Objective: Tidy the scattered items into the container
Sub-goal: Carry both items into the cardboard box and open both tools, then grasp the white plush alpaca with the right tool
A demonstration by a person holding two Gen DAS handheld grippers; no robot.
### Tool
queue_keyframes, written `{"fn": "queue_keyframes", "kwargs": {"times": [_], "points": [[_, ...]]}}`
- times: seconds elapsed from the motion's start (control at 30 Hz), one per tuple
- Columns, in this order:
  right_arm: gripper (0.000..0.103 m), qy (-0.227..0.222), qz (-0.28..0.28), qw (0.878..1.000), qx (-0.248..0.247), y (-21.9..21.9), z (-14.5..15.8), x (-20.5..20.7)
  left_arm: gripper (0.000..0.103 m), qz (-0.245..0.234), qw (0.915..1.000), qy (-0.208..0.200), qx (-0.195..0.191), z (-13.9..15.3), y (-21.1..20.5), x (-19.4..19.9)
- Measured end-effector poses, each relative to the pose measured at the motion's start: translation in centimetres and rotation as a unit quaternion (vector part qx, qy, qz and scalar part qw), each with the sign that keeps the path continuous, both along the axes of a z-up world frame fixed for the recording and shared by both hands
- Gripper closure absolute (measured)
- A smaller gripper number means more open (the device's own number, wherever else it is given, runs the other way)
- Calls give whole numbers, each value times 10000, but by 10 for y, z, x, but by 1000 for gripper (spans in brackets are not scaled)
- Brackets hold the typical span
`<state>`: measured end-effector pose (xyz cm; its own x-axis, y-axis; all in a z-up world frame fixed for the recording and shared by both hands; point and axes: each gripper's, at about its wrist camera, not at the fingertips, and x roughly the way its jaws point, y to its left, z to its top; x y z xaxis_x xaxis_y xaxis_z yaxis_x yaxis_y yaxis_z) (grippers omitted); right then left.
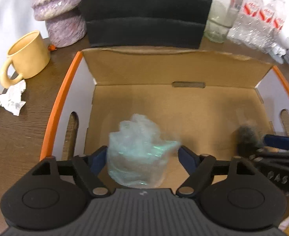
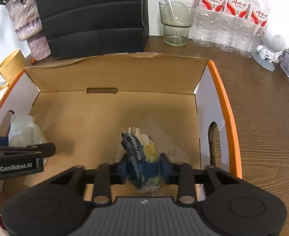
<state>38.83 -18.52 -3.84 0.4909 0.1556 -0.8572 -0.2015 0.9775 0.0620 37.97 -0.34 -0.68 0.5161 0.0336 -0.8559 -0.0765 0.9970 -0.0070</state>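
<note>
An open cardboard box (image 1: 183, 66) with orange rims sits on the wooden table; it also shows in the right wrist view (image 2: 115, 72). My left gripper (image 1: 143, 155) is over the box, shut on a crumpled clear plastic wrapper (image 1: 138, 149), also seen in the right wrist view (image 2: 23, 132). My right gripper (image 2: 142, 167) is over the box, shut on a blue and yellow packet (image 2: 144, 157) in clear wrap. It enters the left wrist view as a blur (image 1: 278, 143). A crumpled white tissue (image 1: 11, 98) lies on the table left of the box.
A yellow mug (image 1: 24, 57) and a purple vase (image 1: 60, 13) stand left of the box. A black drawer unit (image 2: 91, 15) stands behind it. A glass with a spoon (image 2: 176, 23), a pack of water bottles (image 2: 230, 17) and small white objects (image 2: 270, 49) stand at the back right.
</note>
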Motion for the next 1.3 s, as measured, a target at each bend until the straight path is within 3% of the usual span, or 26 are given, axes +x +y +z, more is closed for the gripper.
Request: {"fn": "queue_keyframes", "kwargs": {"times": [0.13, 0.17, 0.27, 0.37, 0.53, 0.7, 0.83, 1.0, 1.17, 1.3], "points": [[36, -133, 99, 9998, 60, 3, 9, -9, 0, 74, 9995, -301, 118, 14, -4, -10], [35, -239, 122, 9996, -19, 4, 13, -13, 0, 81, 9990, -412, 147, 18, -3, -13], [17, -533, 111, 9984, -143, 2, 28, -24, 0, 50, 9976, -690, -56, 36, 6, -26], [16, -786, 193, 9967, 34, -6, 49, -44, 0, 43, 9943, -1021, -289, 55, 17, -48], [8, -1417, 357, 9891, 188, -23, 91, -93, 0, -154, 9858, -1641, -316, 84, 32, -99], [4, -1969, 460, 9791, 223, -42, 113, -152, 0, -275, 9773, -2060, -410, 93, 52, -156], [0, -2221, 541, 9735, 86, -50, 103, -199, 0, -305, 9750, -2177, -325, 78, 61, -199], [0, -2270, 511, 9720, -319, -53, 62, -243, 0, -467, 9770, -2075, -171, 34, 60, -242], [0, -2119, 410, 9747, -578, -52, 25, -254, 0, -497, 9804, -1896, -214, 0, 56, -261], [0, -1958, 316, 9787, -535, -51, 14, -249, 0, -571, 9814, -1822, -178, -14, 46, -265]]}}
